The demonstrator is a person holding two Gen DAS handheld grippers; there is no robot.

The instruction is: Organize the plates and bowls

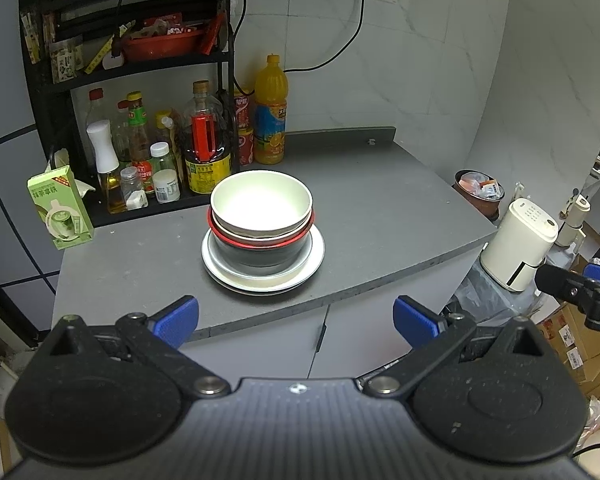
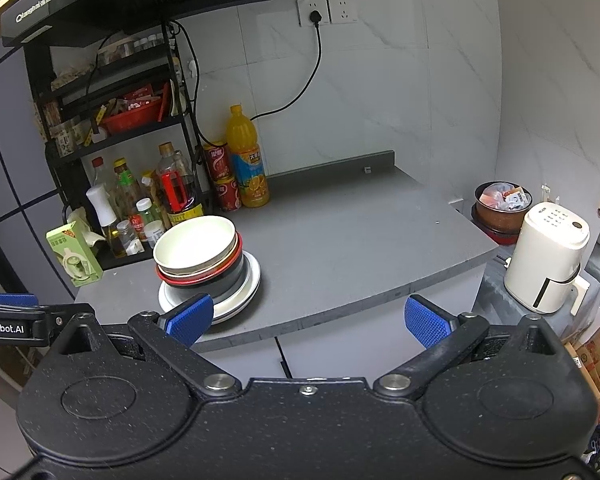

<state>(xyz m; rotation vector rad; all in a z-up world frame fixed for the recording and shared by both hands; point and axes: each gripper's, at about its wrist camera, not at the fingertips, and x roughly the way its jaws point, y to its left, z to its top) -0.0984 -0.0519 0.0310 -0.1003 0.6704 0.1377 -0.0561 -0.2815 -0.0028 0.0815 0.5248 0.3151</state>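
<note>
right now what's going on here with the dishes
A person holds a hand-held gripper in each hand, and both are open and empty, back from the counter edge. The left hand-held gripper faces the stack head-on; the right hand-held gripper sits off to its right. On the grey counter, a cream bowl is nested in a red-rimmed black bowl, which sits on stacked plates. Nothing is being held.

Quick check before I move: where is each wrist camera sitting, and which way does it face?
Left wrist: behind the open left tongs, off the counter's front edge, facing the dish stack; right tongs at its right edge.
Right wrist: behind the open right tongs, further right, stack ahead-left; left tongs at its left edge.
Shared: stack, juice bottle, counter.
</note>
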